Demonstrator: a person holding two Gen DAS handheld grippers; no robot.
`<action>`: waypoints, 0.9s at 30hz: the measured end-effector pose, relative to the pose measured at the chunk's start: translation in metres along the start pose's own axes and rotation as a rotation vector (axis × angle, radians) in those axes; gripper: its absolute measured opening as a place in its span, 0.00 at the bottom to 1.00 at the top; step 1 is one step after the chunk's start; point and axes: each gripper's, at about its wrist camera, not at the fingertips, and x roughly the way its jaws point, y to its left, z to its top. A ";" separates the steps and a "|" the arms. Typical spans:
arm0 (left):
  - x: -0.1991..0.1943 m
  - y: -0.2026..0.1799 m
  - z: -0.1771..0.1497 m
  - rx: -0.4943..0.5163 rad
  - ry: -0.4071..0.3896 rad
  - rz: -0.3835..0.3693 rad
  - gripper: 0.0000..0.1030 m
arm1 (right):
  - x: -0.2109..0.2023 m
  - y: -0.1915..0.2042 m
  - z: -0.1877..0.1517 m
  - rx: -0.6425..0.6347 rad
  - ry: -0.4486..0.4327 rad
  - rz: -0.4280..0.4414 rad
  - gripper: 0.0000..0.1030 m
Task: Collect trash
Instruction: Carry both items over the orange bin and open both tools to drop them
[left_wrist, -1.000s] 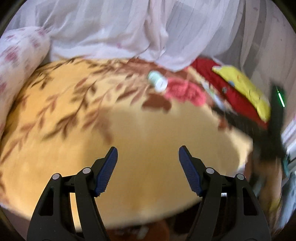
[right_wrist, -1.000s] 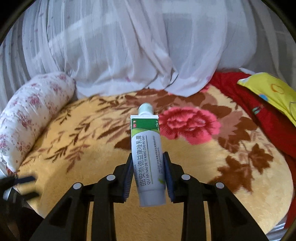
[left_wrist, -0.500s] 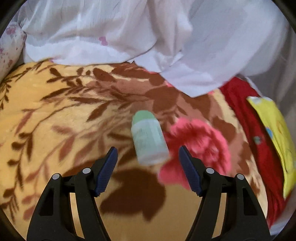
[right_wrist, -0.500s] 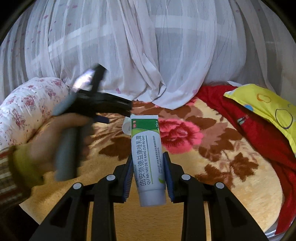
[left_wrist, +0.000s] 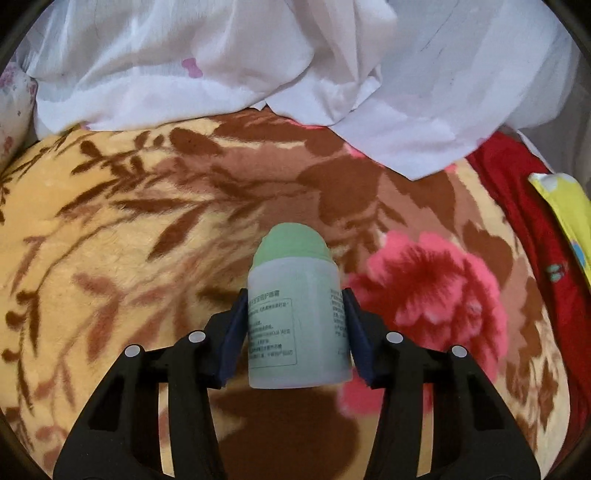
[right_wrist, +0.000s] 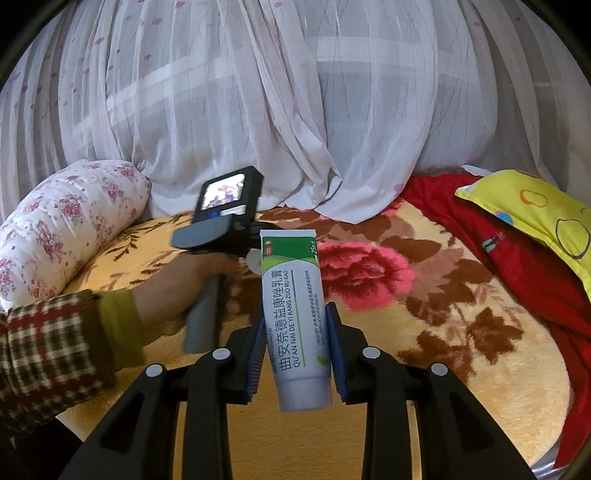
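A small pale bottle (left_wrist: 295, 317) with a green cap lies on the flowered yellow blanket (left_wrist: 122, 266). My left gripper (left_wrist: 295, 328) is shut on the bottle, its blue pads against both sides. My right gripper (right_wrist: 295, 343) is shut on a white and green ointment tube (right_wrist: 295, 314), held upright above the blanket (right_wrist: 461, 332). In the right wrist view the person's hand holds the left gripper's handle (right_wrist: 218, 236) just left of the tube; the bottle is almost hidden behind the tube there.
White sheer curtains (right_wrist: 277, 103) hang down onto the far side of the bed. A floral bolster pillow (right_wrist: 62, 229) lies at the left. A red cloth (right_wrist: 517, 266) and a yellow pillow (right_wrist: 532, 210) lie at the right.
My left gripper moved forward over the blanket to the bottle and closed on it. My right gripper kept hold of the tube and barely moved.
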 end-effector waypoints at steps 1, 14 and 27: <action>-0.008 0.002 -0.005 0.003 -0.001 -0.008 0.47 | 0.000 0.000 0.000 -0.001 0.000 -0.002 0.30; -0.153 0.056 -0.102 0.024 -0.080 0.006 0.47 | -0.007 0.029 -0.003 -0.066 0.019 -0.017 0.30; -0.258 0.108 -0.251 0.012 0.008 -0.040 0.47 | -0.058 0.119 -0.055 -0.135 0.183 0.235 0.30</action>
